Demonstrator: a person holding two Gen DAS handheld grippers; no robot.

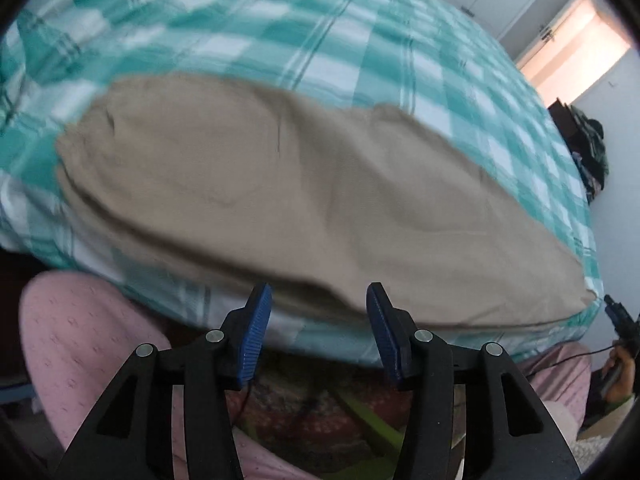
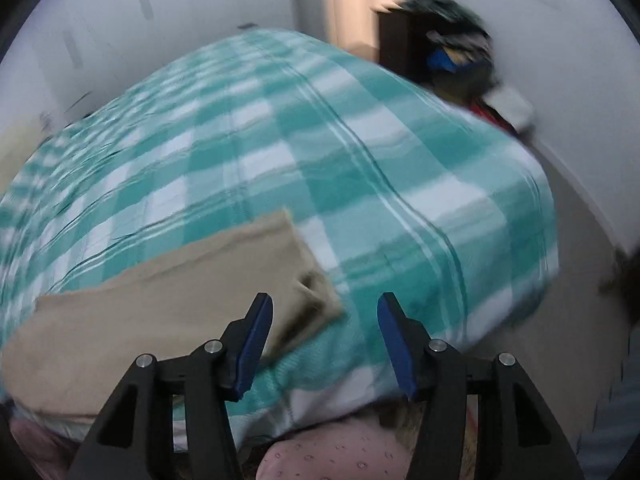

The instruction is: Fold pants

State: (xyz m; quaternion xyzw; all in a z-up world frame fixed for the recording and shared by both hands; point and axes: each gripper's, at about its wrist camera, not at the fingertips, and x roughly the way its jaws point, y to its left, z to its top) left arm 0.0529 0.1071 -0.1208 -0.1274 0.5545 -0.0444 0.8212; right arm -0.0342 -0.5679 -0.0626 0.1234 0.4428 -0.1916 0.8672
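While the tan pants (image 1: 304, 184) lie in a long flat band along the near edge of the bed (image 1: 360, 40), both grippers hang above them with nothing held.
Pants: spread lengthwise on the teal-and-white checked cover, folded lengthwise as far as I can judge; in the right wrist view the leg hems (image 2: 308, 280) show at about 9 o'clock of the right gripper.
Left gripper (image 1: 319, 328): fingers released, blue pads (image 1: 256, 332) standing apart, cloth beyond them at 12 o'clock, not between them.
Right gripper (image 2: 325, 340): fingers released too, nothing clamped; the hem end sits just beside its left pad.
Person: pink-trousered knees (image 1: 80, 352) at the bed edge, below both tools.
Step in hand, as I judge it: choosing fresh holds for the next fold, end over end.
Doing it well: take both layers at the hem corners, one gripper per corner; pinch deep enough that no layer slips; lift evenly and carry the end toward the waist, keeping the edges lined up.
Risk: catching the bed cover along with the cloth.
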